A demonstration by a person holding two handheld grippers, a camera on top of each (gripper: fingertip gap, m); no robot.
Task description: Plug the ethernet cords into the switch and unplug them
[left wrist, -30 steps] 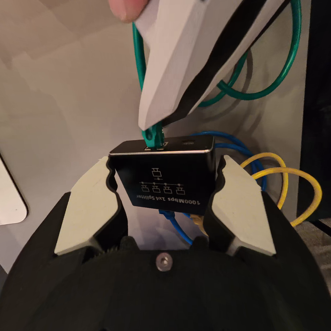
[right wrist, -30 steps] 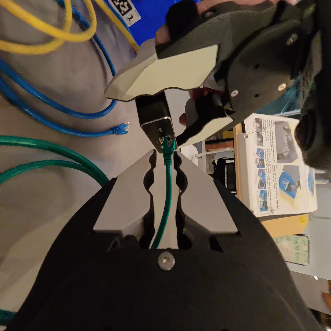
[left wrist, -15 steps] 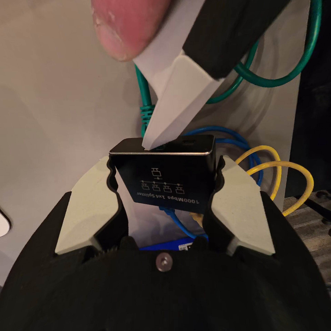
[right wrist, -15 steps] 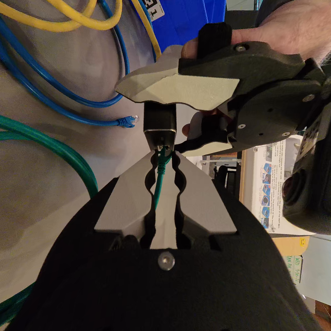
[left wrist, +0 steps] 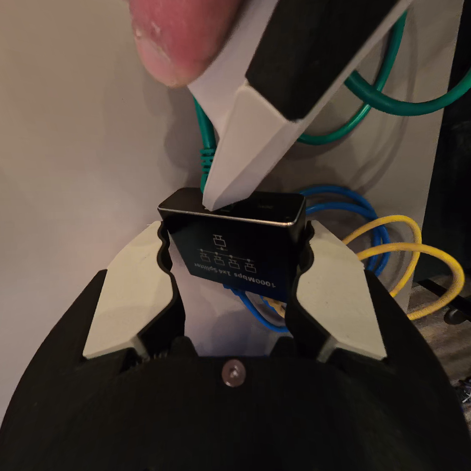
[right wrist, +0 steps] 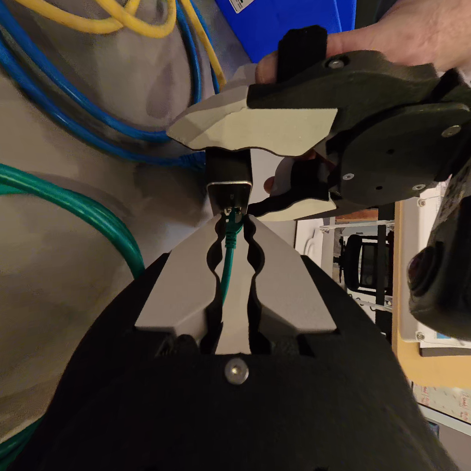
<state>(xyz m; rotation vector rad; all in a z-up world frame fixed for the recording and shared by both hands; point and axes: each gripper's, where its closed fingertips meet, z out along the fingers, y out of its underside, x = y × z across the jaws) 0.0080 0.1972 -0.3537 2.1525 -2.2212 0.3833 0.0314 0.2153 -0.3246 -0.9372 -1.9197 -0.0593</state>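
Note:
My left gripper (left wrist: 234,229) is shut on the black switch (left wrist: 237,244), gripping its two short sides and holding it above the grey table (left wrist: 76,153). The green ethernet cord (left wrist: 207,142) comes down to a port in the switch's upper face. In the right wrist view my right gripper (right wrist: 233,219) is shut on the green plug (right wrist: 232,229), its tips right at the switch's port face (right wrist: 228,193). One of its fingers (left wrist: 244,153) hides the plug in the left wrist view. The left gripper's fingers (right wrist: 254,132) clamp the switch from either side.
Blue cords (left wrist: 344,204) and yellow cords (left wrist: 407,254) lie looped on the table behind the switch, loose ends beneath it. A blue bin (right wrist: 293,23) stands beyond the cords. A person's hand (right wrist: 395,33) holds the left gripper. The table edge and dark floor (left wrist: 446,318) are to the right.
My right gripper has moved along the green cord up to the plug, its tips now against the switch face. The switch has tilted slightly in my left gripper.

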